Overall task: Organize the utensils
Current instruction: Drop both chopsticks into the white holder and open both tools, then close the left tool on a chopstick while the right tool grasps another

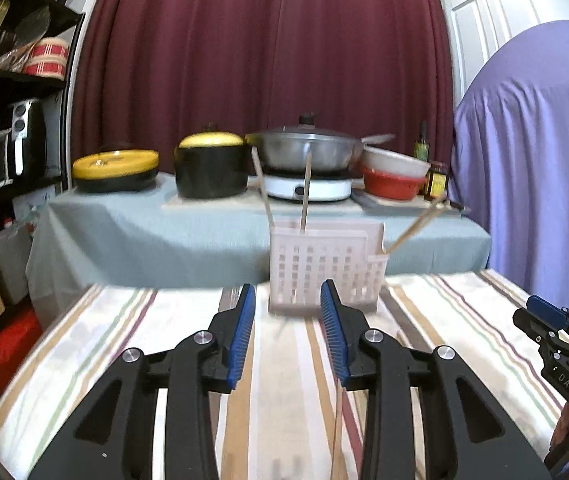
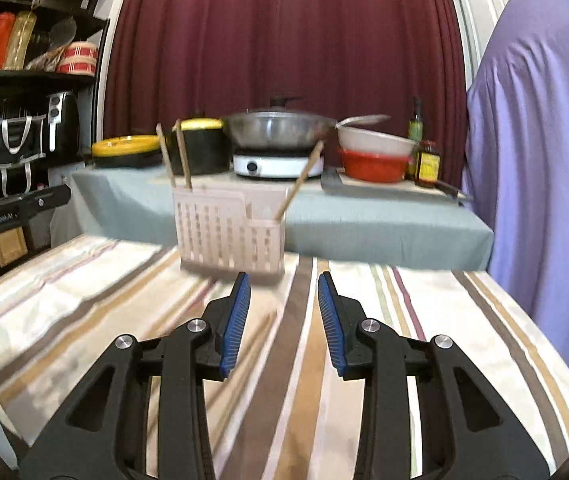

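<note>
My left gripper (image 1: 288, 300) is matte black plastic: two broad arms with triangular cut-outs, each joined by links pinned with round silver screws. Its fingers (image 1: 244, 336) carry ribbed blue pads on the inner faces. My right gripper (image 2: 284, 290) is built the same, black with silver pivot screws and ribbed blue pads. From the side, its body shows small screw heads and white letters "DAS"; the left one's housing reads "GenRobot.AI" in white.

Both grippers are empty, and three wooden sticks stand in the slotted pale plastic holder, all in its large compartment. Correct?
Not quite. Two wooden sticks stand in the slotted pale plastic holder's large compartment; the third stick leans in the small side compartment, clearest in the right wrist view. The rest holds.
</note>
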`<state>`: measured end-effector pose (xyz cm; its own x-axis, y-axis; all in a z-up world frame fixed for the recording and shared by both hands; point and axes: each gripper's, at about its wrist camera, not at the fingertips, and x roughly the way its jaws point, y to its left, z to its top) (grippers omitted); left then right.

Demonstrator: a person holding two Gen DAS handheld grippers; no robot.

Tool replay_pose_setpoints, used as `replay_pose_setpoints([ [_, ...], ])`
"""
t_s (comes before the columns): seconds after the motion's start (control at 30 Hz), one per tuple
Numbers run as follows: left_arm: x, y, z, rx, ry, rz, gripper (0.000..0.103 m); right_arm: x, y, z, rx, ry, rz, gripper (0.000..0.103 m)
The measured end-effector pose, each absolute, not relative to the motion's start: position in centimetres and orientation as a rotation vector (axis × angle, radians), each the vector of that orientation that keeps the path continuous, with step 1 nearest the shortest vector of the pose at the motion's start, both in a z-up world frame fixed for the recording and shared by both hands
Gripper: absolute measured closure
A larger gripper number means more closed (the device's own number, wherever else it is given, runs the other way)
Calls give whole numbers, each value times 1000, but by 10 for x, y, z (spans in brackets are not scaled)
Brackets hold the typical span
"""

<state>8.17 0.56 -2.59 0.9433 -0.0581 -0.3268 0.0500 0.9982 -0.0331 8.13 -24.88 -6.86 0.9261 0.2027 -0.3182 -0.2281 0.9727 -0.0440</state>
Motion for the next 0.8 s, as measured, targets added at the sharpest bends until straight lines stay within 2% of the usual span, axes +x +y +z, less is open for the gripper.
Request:
replay_pose_setpoints([
  [0.43,41,12,-81,-30,443,-11,68,40,-244,-114,-98,385,235,68],
  [0.8,17,16,-108,-39,459,11,67,17,-232,-135,-122,409,275,68],
])
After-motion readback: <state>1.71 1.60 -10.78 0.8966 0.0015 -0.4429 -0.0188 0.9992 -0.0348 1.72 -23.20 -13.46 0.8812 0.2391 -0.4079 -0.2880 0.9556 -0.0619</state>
